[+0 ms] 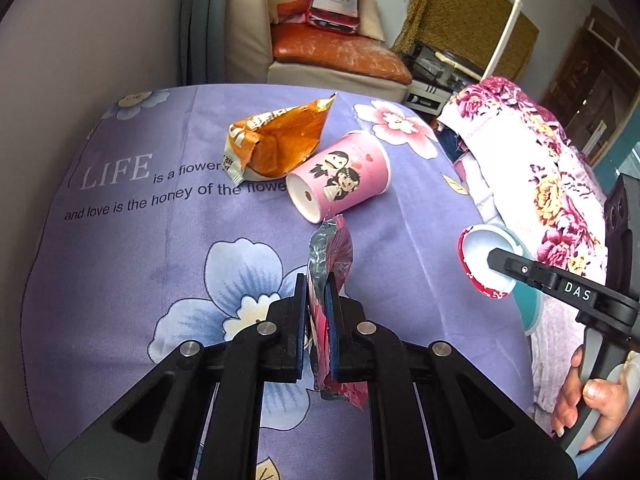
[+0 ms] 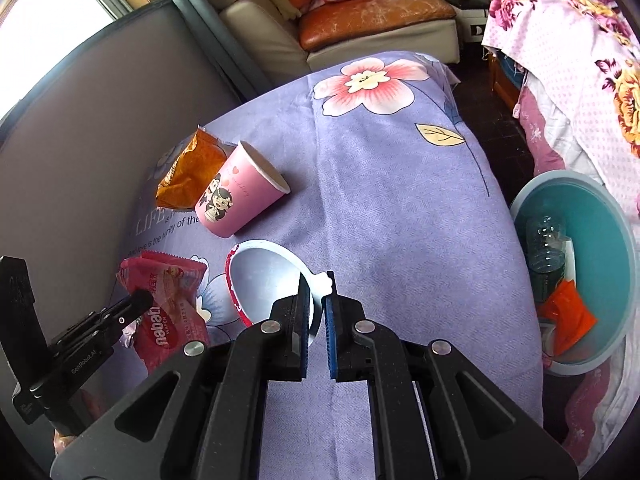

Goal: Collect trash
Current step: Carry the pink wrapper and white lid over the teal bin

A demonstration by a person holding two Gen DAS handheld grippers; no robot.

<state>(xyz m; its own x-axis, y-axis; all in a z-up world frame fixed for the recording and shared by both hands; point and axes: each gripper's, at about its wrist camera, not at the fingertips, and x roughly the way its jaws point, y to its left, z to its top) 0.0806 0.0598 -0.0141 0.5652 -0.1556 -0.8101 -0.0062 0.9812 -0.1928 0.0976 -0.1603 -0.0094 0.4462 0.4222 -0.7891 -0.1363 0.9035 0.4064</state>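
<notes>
Left gripper [image 1: 316,292]: fingers pinched narrow on pink wafer wrapper [image 1: 330,256]; wrapper stood edge-on between pads, long axis running along fingers, top end poking out past tips, lower end hanging behind pads.
Right gripper [image 2: 317,304]: fingers closed to a sliver on tab of white-and-red cup lid [image 2: 268,280]; lid dish side facing cam, hung off to left of fingers.
Held items vs table: both looked lifted clear of purple flowered table [image 2: 400,200]; contact not certain from these views.
Bin: teal trash bin [image 2: 580,272] sat off right edge of table, lower than tabletop, mouth tilted toward cam; clear bottle and orange scrap already inside.
Key relation: bin lay right of right gripper fingers, near; left gripper sat further left, w/ right gripper between it and bin. Judged: right hand nearer, should drop first; left hand would need to cross over or wait.
Still on table: pink paper cup [image 1: 340,176] on its side, base toward left cam, rim pointing away-right; orange snack bag [image 1: 280,144] touching it behind-left. Both ahead of left fingers, near.
Risk: lid held only by small tab, might swing or slip en route.
Progress (est.): mid-task; two pieces in grip, two left.
</notes>
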